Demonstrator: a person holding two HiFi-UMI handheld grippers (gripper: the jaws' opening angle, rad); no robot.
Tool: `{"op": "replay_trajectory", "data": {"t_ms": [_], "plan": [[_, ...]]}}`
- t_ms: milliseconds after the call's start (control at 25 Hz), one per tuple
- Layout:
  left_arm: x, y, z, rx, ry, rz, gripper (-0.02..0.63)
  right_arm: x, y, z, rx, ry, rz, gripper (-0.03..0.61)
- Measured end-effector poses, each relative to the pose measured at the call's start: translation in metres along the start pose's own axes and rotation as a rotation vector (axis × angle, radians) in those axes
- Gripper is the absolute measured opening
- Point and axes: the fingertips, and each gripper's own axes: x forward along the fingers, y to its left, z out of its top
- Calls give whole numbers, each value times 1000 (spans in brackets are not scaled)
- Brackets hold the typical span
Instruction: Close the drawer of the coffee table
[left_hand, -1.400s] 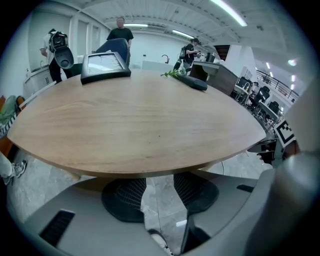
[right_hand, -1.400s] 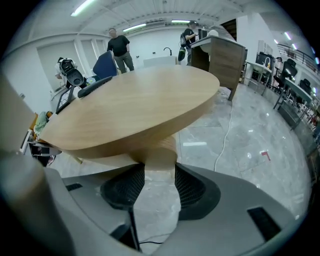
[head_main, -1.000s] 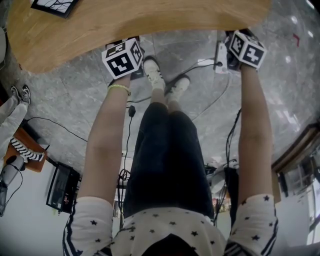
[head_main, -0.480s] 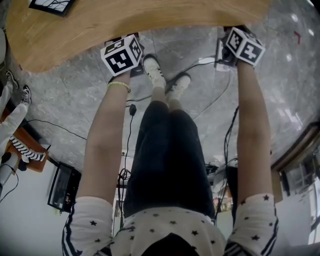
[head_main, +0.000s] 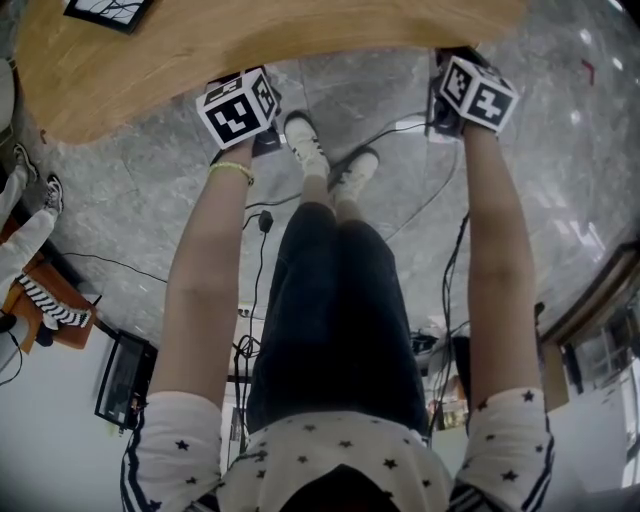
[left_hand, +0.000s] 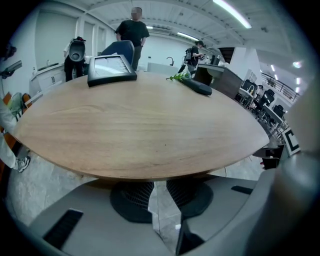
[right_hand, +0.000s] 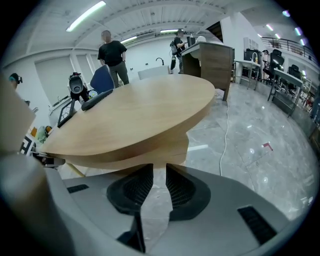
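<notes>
On the left, my left gripper (left_hand: 160, 191) points steeply down at the near edge of the round light-wood coffee table (left_hand: 140, 125). Its jaws are closing. A narrow gap is between them, and in it I see only the grey marble floor (head_main: 380, 85), so they hold nothing. Far from me on the table stands a black-framed flat screen (left_hand: 111, 69), and more to the right lies a dark long object with green leaves (left_hand: 192, 84).

Between my arms, my white shoes (head_main: 306, 145) stand on the floor, near the table edge.

On the right, my right gripper (right_hand: 154, 184) also points down near the same edge. Its jaws are closing too, with a small gap and only floor in it. Straight ahead of them, just under the table top, is a lower wooden band (right_hand: 150, 152), inside the rim of the top. I cannot tell for sure whether this is the drawer front. The jaws are apart from it.
</notes>
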Motion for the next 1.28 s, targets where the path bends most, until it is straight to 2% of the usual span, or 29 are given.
{"op": "replay_trajectory", "data": {"t_ms": [320, 560, 920, 1280], "plan": [[-16, -12, -7, 28, 11, -26, 9, -22, 7, -15, 13, 9, 17, 41], [-35, -29, -12, 68, 0, -71, 8, -45, 16, -18, 7, -6, 31, 11], [-75, -47, -14, 74, -27, -120, 8, -90, 32, -25, -5, -43, 62, 9], [-131, -79, -7, 89, -63, -187, 8, -149, 57, -16, 31, -117, 97, 9]]}}
